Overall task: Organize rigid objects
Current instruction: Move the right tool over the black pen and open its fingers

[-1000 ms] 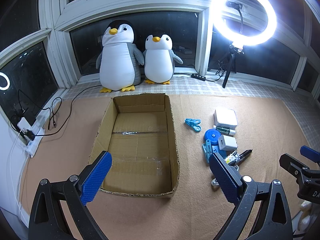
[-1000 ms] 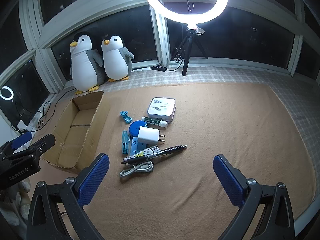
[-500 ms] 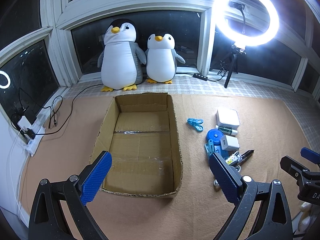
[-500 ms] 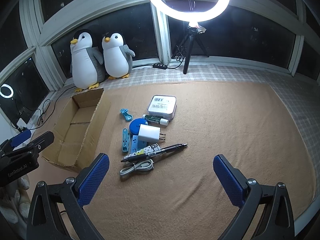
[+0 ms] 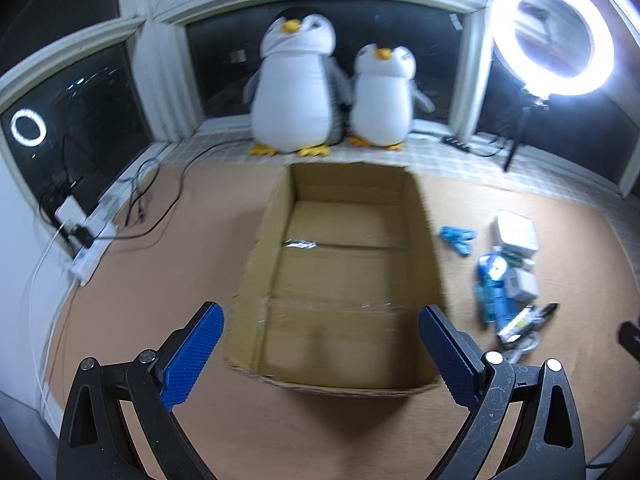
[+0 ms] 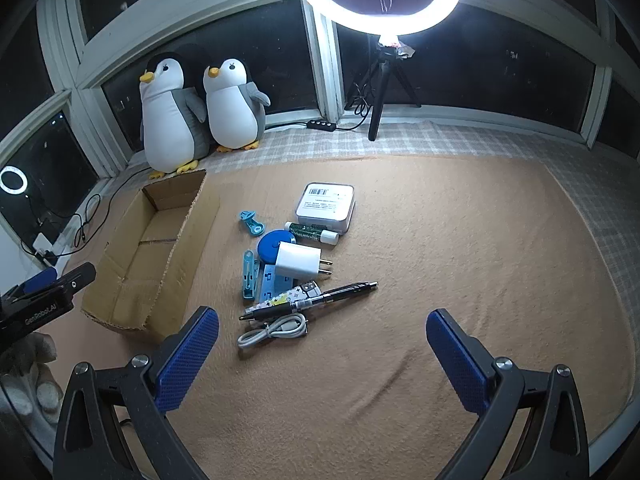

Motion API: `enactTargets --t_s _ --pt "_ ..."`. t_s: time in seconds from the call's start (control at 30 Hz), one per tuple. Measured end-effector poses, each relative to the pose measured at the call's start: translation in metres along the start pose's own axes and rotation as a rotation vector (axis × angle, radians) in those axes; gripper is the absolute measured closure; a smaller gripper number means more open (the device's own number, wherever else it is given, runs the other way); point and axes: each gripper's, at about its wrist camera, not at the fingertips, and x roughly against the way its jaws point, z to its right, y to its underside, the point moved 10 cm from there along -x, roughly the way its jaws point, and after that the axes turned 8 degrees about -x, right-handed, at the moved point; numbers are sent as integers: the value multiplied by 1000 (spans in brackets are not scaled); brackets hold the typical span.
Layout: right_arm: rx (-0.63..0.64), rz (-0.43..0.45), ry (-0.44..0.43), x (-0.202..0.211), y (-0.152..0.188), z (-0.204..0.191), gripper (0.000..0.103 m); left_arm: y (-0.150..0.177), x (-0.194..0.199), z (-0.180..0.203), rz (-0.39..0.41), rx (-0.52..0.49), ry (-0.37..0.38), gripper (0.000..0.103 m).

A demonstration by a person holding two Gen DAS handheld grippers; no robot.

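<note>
An open brown cardboard box (image 6: pixel 154 252) lies on the tan blanket (image 6: pixel 460 264), its inside bare. The left gripper (image 5: pixel 320 346) hovers over the box's near end with its blue-padded jaws spread wide, holding nothing. Just right of the box sits a cluster: light blue plastic clip (image 6: pixel 251 222), white wall charger (image 6: pixel 299 259), black pen (image 6: pixel 308 302), coiled white cable (image 6: pixel 274 330), white square case (image 6: pixel 326 208). The right gripper (image 6: pixel 322 354) hangs above the blanket near the cable, likewise agape and empty.

You have a tan blanket (image 6: pixel 460 248) carrying an open cardboard box (image 6: pixel 132 276), a white tin (image 6: pixel 326 208), a charger (image 6: pixel 298 260), a pen (image 6: pixel 316 300), a coiled cable (image 6: pixel 272 330) and blue clips (image 6: pixel 251 222).
</note>
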Motion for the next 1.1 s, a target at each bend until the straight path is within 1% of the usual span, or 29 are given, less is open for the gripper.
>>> enactTargets --t_s 0.3,0.37,0.4,0.47,0.53,0.57,0.6,0.73,0.8,0.83,0.9,0.97,1.0,1.07,1.1 --pt "-48 -60 -10 -19 9 13 0 30 -55 -70 -112 119 -61 5" --pt "-63 -78 -11 -23 12 17 0 35 -65 -78 -129 126 -73 7" --pt "-70 -86 -12 -25 13 19 0 38 -69 -82 -139 128 -79 10" --pt "-79 -97 -11 -29 15 23 0 41 -77 -83 -154 133 -76 13" --pt "-91 -107 -13 -32 16 26 0 42 -83 -85 -156 136 -65 14" --pt "-96 -111 -15 -33 17 27 0 43 -86 -85 -160 132 -63 17" --pt "-100 -116 -17 -34 17 29 0 44 -89 -85 -166 127 -62 24" --pt "-109 -129 -27 -38 13 32 0 49 -100 -76 -201 119 -55 40" --pt "-104 -131 -30 -41 10 32 1 53 -105 -72 -219 118 -47 54" --pt "-100 -133 -33 -42 9 32 2 55 -106 -70 -227 115 -44 57" --pt "-89 -140 -44 -46 6 29 10 57 -109 -66 -235 108 -38 65" --pt "-79 -152 -53 -50 2 26 26 59 -112 -63 -241 104 -33 69" --pt "-71 -157 -57 -52 1 24 30 60 -113 -62 -241 104 -31 70" --pt "-43 -171 -63 -57 -2 17 46 59 -114 -61 -235 105 -31 71" --pt "-30 -177 -68 -60 -3 13 48 59 -114 -61 -233 104 -31 71"
